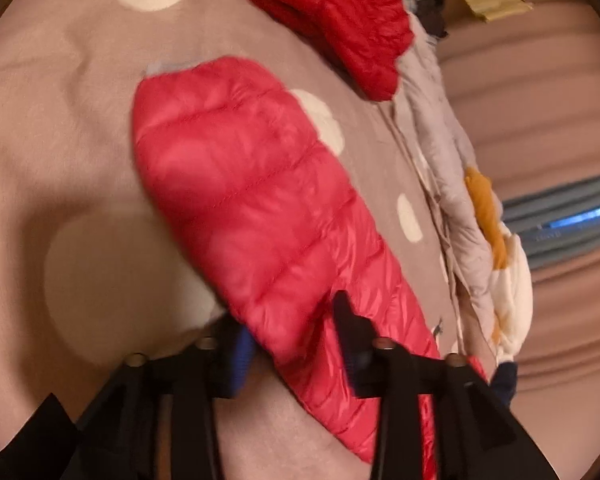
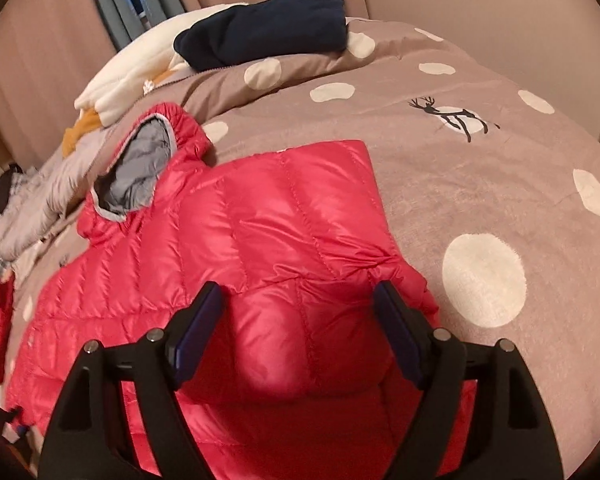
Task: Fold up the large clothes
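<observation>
Both black two-finger grippers, left (image 1: 296, 344) and right (image 2: 300, 320), gape released over the quilted red puffer jacket (image 2: 260, 220), its grey-lined hood (image 2: 140, 168) at ten o'clock.

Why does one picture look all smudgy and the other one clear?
The left wrist view is smeared by motion blur across the red jacket and left gripper; the right wrist view is sharper, with shiny glare on the jacket, and the fisheye lens bulges the dotted bedspread.

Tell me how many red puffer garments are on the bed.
2. The red puffer jacket lies spread on the bedcover, under both open tools. A darker red quilted garment lies bunched at the far edge. Others may be hidden in the clothes pile.
</observation>
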A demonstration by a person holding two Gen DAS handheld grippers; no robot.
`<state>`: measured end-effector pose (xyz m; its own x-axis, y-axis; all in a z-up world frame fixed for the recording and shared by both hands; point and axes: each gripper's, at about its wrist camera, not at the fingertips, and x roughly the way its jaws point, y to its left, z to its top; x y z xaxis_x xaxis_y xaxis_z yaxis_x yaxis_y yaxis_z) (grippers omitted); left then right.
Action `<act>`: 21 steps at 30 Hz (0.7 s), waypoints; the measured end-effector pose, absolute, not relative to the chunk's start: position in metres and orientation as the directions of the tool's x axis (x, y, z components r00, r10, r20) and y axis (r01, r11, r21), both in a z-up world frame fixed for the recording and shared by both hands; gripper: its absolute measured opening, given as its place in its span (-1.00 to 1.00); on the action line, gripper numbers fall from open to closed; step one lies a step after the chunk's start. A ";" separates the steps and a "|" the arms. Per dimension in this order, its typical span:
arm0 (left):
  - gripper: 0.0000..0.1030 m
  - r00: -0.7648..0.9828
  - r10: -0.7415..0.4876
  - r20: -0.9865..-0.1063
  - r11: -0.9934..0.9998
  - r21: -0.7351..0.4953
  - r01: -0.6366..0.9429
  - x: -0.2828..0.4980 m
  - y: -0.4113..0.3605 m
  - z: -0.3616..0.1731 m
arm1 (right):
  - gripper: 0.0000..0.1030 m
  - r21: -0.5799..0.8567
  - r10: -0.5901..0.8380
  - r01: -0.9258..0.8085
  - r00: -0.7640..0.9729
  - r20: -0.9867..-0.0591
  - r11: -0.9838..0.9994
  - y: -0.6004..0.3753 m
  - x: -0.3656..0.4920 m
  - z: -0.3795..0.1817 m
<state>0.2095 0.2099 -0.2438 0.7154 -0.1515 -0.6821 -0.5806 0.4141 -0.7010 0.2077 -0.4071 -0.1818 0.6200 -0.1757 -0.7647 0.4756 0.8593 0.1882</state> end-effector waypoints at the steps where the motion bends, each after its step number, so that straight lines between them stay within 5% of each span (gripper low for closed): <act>1: 0.05 0.728 -0.168 -0.665 0.406 -0.720 -0.563 0.210 0.211 -0.244 | 0.57 0.175 -0.183 0.474 0.616 -0.766 0.863 -0.405 0.209 -0.183; 3: 0.36 0.778 -0.223 -0.587 0.354 -0.793 -0.497 0.212 0.218 -0.250 | 0.62 0.155 -0.197 0.471 0.615 -0.764 0.868 -0.403 0.209 -0.184; 6: 0.36 0.810 -0.296 -0.506 0.342 -0.848 -0.405 0.219 0.224 -0.255 | 0.65 0.135 -0.207 0.467 0.609 -0.766 0.874 -0.400 0.210 -0.187; 8: 0.10 0.818 -0.312 -0.483 0.332 -0.862 -0.382 0.223 0.227 -0.258 | 0.68 0.123 -0.213 0.463 0.607 -0.766 0.878 -0.399 0.211 -0.189; 11: -0.68 0.787 -0.310 -0.534 0.356 -0.832 -0.425 0.235 0.225 -0.269 | 0.71 0.099 -0.229 0.461 0.603 -0.764 0.882 -0.396 0.212 -0.192; 17: -0.81 0.768 -0.113 -0.630 0.528 -0.693 -0.491 0.233 0.196 -0.236 | 0.73 0.057 -0.258 0.462 0.590 -0.765 0.885 -0.391 0.215 -0.194; 21: -0.83 0.790 -0.043 -0.612 0.724 -0.564 -0.397 0.241 0.144 -0.193 | 0.73 0.059 -0.260 0.464 0.593 -0.762 0.884 -0.390 0.214 -0.193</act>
